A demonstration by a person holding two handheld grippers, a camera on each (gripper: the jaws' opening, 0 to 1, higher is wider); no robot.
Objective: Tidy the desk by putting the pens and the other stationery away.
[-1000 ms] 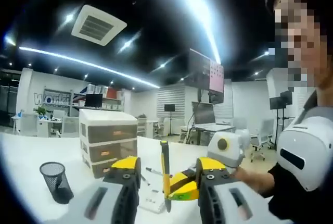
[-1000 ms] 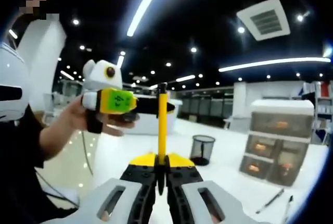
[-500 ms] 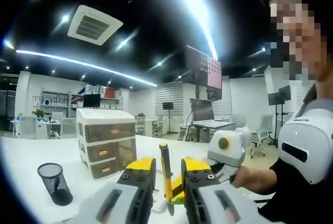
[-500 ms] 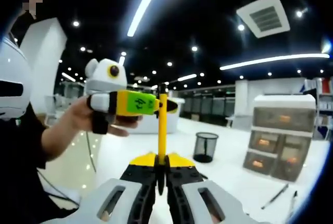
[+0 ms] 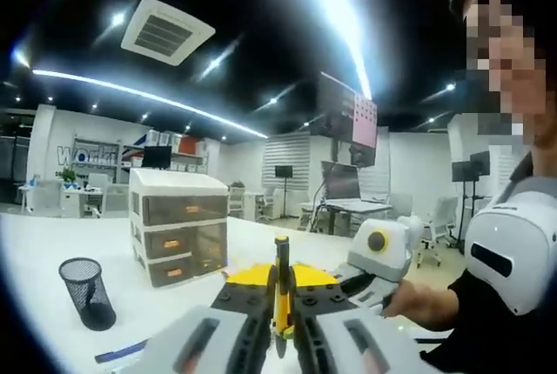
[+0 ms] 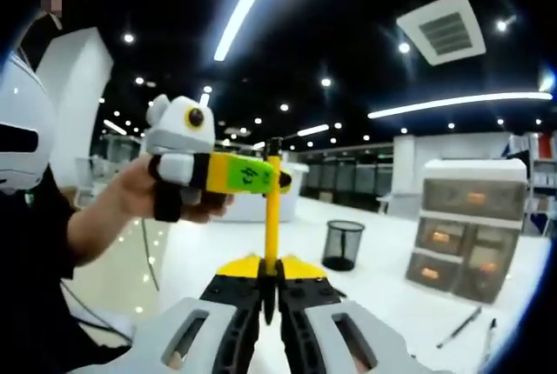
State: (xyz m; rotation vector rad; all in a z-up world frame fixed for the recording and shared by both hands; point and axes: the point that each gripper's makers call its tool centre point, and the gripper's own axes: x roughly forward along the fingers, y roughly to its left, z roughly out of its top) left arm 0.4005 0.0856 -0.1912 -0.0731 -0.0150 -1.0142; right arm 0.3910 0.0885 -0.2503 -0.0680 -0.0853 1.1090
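Both grippers pinch one upright yellow pen (image 6: 272,217): the right gripper (image 6: 271,291) low on its barrel, the left gripper (image 6: 280,178) near its top. On the white worktop (image 6: 383,283) beyond stand a black mesh pen cup (image 6: 342,246) and, farther right, a plastic drawer unit (image 6: 468,235).

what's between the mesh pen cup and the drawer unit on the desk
Bare white desk between mesh cup and drawer unit, in both gripper views.

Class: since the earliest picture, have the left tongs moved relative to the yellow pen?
Yes. The left tongs have closed onto the yellow pen, nearing the right tongs holding it.

White desk (image 5: 52,243), mesh cup (image 5: 86,291), drawer unit (image 5: 178,224), loose pens (image 6: 459,329)
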